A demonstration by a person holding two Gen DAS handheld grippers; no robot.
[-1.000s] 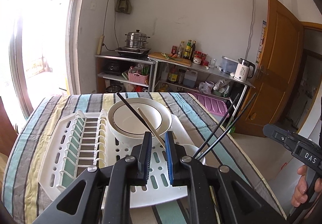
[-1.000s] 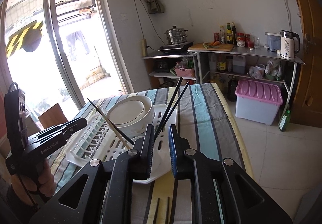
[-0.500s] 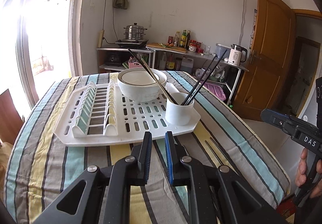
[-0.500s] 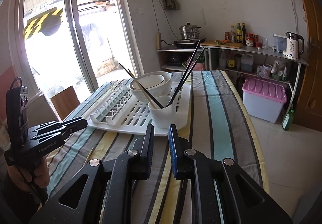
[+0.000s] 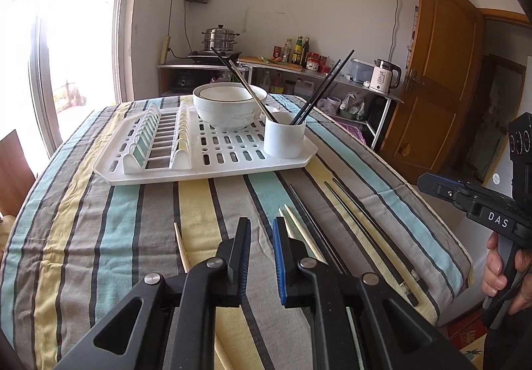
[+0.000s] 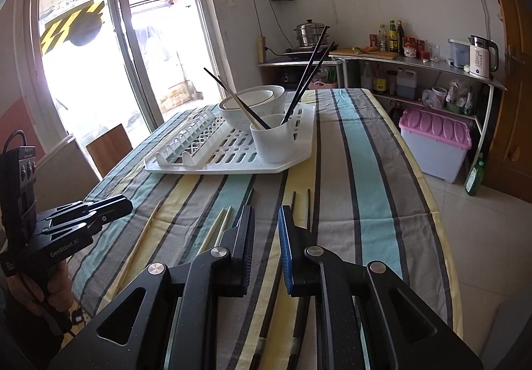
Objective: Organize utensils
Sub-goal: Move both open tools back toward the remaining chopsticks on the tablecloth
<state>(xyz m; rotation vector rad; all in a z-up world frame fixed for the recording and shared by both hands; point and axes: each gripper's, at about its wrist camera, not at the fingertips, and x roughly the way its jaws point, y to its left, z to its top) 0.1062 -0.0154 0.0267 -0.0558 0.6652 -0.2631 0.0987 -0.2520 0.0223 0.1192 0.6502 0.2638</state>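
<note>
A white cup (image 5: 284, 137) (image 6: 272, 140) stands on the near right corner of a white dish rack (image 5: 159, 175) (image 6: 206, 169) and holds several chopsticks, dark and pale. More chopsticks lie loose on the striped tablecloth: pale chopsticks (image 5: 301, 232) (image 6: 217, 230) and dark chopsticks (image 5: 362, 223) (image 6: 301, 207). My left gripper (image 5: 261, 223) hovers over the cloth between the pale ones, jaws a narrow gap apart with nothing in them. My right gripper (image 6: 266, 210) hangs above the dark ones, likewise slightly open and empty.
Stacked white bowls (image 5: 229, 107) (image 6: 252, 103) sit on the rack behind the cup. The table edge drops off at the right toward a tiled floor, a pink-lidded bin (image 6: 435, 143) and a shelf of bottles. A wooden door (image 5: 435, 70) stands open.
Both grippers have drawn back from the rack and sunk toward the near end of the table. The loose chopsticks on the cloth have come into view. Jaw gaps look the same.
</note>
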